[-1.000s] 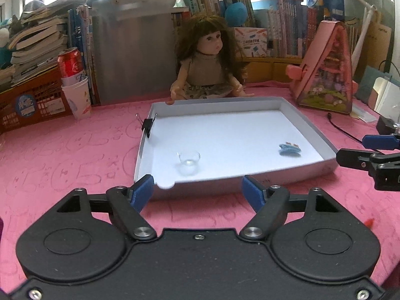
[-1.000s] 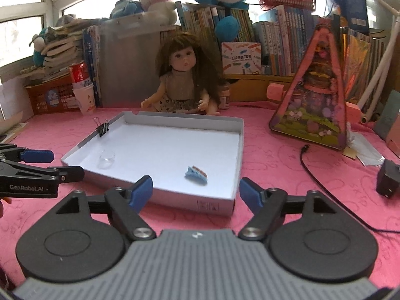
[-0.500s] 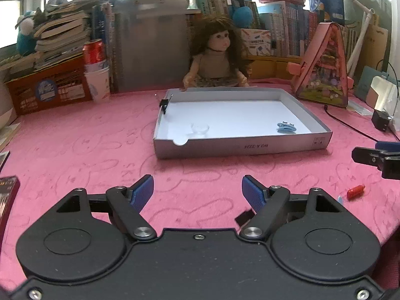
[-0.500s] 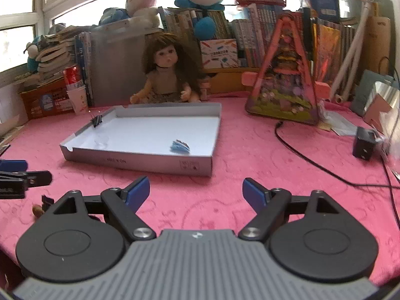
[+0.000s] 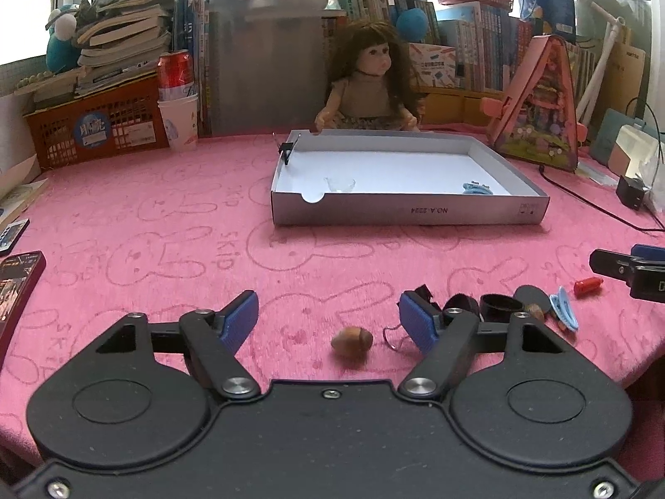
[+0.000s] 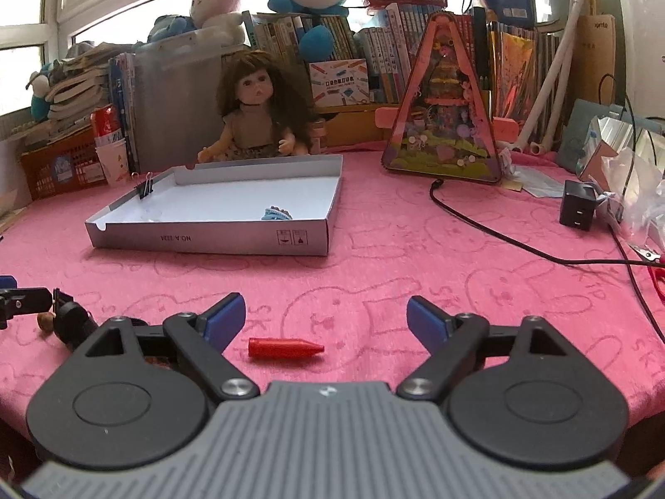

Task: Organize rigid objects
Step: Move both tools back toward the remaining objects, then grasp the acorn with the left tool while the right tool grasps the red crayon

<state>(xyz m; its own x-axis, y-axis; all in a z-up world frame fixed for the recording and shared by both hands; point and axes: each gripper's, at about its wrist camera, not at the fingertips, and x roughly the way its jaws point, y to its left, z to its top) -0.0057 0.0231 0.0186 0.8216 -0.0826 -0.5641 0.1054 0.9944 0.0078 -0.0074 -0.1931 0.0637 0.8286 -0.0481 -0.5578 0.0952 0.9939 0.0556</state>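
The tabletop (image 5: 124, 216), covered in pink cloth, is lying open across its middle; a broad bare band is separating the shallow white box (image 5: 407, 210) from the small things near the front edge, which is curving away at lower right in the left wrist view; the box is sitting well back with its printed wall facing the cameras, a black binder clip (image 5: 286, 150) gripping its left rim and a blue clip (image 5: 477, 188) and a clear cup (image 5: 340, 185) lying inside; a doll (image 5: 370, 87), crates and books are closing off the far side, and a black cable (image 6: 498, 237) is trailing across the right.

The left claw (image 5: 328, 318) is tilting down toward the cloth, its jaws closing though not yet gripping; a brown nut (image 5: 352, 342) is lying between them, nearer the right finger, untouched; black pieces (image 5: 498, 307) and a light blue hair clip (image 5: 564, 312) are crowding just right of that finger.

The right claw (image 6: 326, 318) is pointing down likewise, its jaws wide and opening; a red crayon-shaped piece (image 6: 284, 348) is lying flat between them, nearer the left finger, touching neither.
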